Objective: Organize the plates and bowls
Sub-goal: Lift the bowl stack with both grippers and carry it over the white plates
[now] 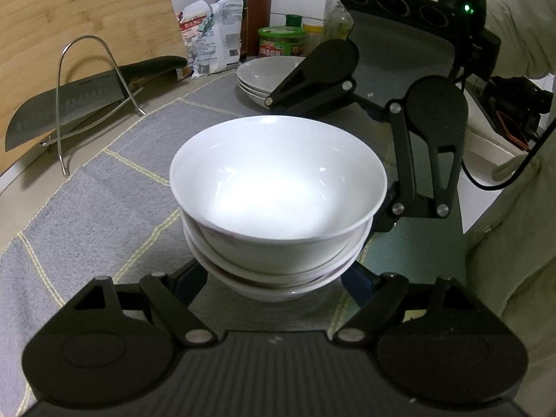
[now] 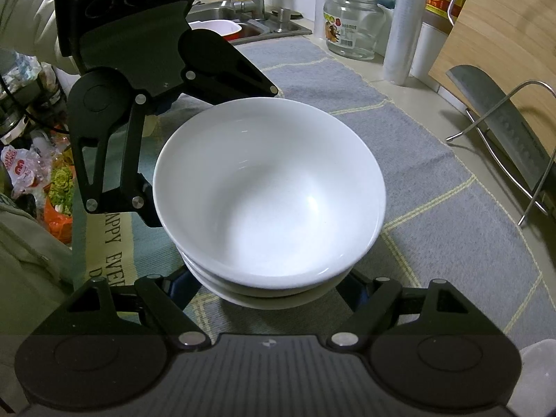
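Observation:
A stack of three white bowls [image 1: 278, 187] stands on the grey checked mat [image 1: 104, 208]; it also shows in the right wrist view [image 2: 271, 187]. My left gripper [image 1: 274, 278] has its fingers on either side of the bottom bowl, closed on it. My right gripper [image 2: 271, 285] grips the same stack from the opposite side; it shows in the left wrist view [image 1: 385, 208] at the stack's right. A stack of white plates [image 1: 264, 73] sits behind the bowls, partly hidden by the right gripper. My fingertips are hidden under the bowls.
A cleaver [image 1: 69, 104] rests in a wire rack [image 1: 87, 80] against a bamboo board [image 1: 80, 10] at left. Bags, bottles and jars [image 1: 281, 40] stand at the back. A sink [image 2: 243, 24] and glass jar [image 2: 351, 24] lie beyond the mat.

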`<state>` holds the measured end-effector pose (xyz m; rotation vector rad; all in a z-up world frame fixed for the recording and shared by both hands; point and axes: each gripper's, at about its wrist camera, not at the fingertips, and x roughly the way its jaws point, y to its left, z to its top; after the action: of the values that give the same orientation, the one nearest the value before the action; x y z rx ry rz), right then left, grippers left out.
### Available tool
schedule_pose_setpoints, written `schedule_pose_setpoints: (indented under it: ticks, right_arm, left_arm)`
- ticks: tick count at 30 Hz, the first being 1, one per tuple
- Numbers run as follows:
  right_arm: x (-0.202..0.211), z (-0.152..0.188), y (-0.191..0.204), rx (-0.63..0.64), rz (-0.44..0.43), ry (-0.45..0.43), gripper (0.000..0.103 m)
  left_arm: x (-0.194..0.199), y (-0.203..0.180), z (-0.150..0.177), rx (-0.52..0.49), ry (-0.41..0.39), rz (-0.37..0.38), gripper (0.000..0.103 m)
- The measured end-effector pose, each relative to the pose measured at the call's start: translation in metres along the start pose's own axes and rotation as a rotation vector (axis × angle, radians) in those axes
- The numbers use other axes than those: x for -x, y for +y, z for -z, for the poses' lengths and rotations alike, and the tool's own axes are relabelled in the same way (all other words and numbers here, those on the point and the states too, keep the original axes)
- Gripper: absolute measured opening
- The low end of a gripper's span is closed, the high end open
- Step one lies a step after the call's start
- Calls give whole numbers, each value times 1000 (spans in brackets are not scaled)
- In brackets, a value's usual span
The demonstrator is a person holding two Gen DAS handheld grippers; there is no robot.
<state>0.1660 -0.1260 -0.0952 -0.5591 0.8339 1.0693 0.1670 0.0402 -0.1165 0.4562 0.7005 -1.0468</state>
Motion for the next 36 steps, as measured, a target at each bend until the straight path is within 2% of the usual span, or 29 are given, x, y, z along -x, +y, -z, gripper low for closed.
schedule_pose_setpoints:
  ticks: [17,25,36]
  right_arm:
    - [41,17,6,-3,28,-27,86]
    - [68,37,-4,-11,73,-32,86]
    - [109,83,-30,-58,137,-25,86]
  left_arm:
    - [0,-28,-31,-42,-2,-27,83]
    - [-18,-41,-62,-77,-18,-17,83]
    - [-60,-58,-112,-144,-46,26,83]
